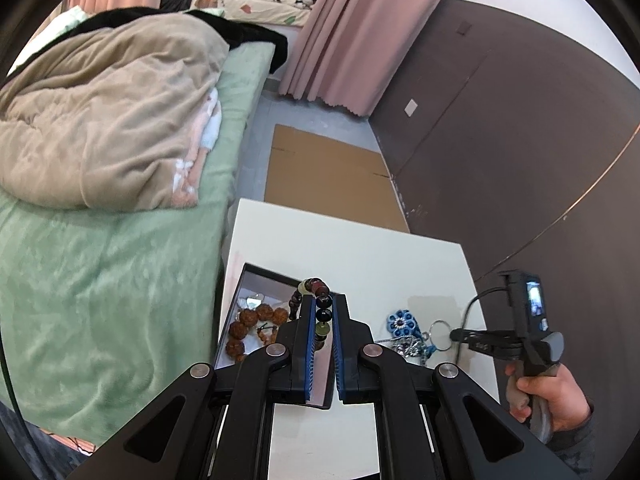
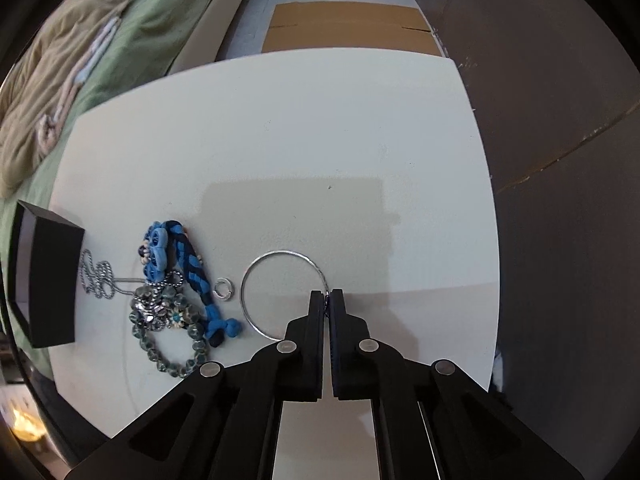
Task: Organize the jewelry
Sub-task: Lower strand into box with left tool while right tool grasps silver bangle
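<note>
My left gripper (image 1: 324, 300) is shut on a dark beaded bracelet (image 1: 318, 294) and holds it over the black jewelry box (image 1: 256, 276), which holds brown bead bracelets (image 1: 252, 322). My right gripper (image 2: 328, 294) is shut on the rim of a thin silver bangle (image 2: 256, 276) above the white table (image 2: 280, 140); it also shows in the left wrist view (image 1: 454, 336). A pile of jewelry lies left of it: a blue braided cord (image 2: 192, 264), a teal bead bracelet (image 2: 172, 344), a silver chain (image 2: 98, 276) and a small silver ring (image 2: 223, 290). The box's black wall (image 2: 52, 280) stands at the far left.
A bed with a green sheet (image 1: 100, 280) and beige blanket (image 1: 104, 128) runs along the table's left side. Flat cardboard (image 1: 324, 176) lies on the floor beyond the table. A brown wall (image 1: 520, 140) is on the right, pink curtains (image 1: 344, 36) behind.
</note>
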